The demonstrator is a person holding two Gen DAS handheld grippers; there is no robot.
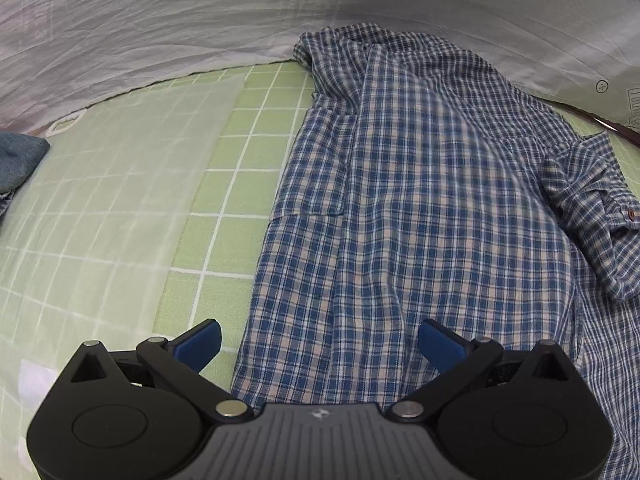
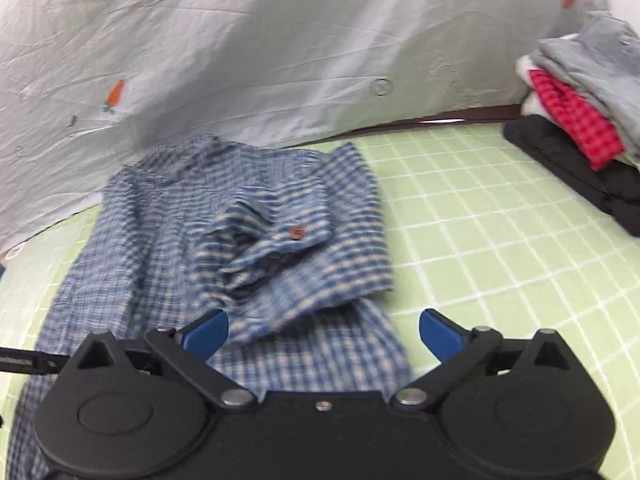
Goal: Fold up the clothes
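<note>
Green gridded matting covers the work surface in the left wrist view, with a crumpled white sheet rising behind it as a backdrop. On the mat lies the blue checked shirt, spread lengthwise away from the camera, collar at the far end. The left gripper hangs over the near hem with its jaws wide apart and nothing between them. A scrap of blue denim sits at the left edge of the frame.

From the right wrist view, the same shirt lies left of centre, one sleeve folded in across the body with its buttoned cuff on top. The right gripper is also spread wide and empty, above the shirt's near right edge. A stack of folded clothes stands well apart at the far right.

The shirt looks thin, light and limp; it will likely sag and slide when lifted. Pinching a hem corner or shoulder seam, through both layers, seems the surest hold.
</note>
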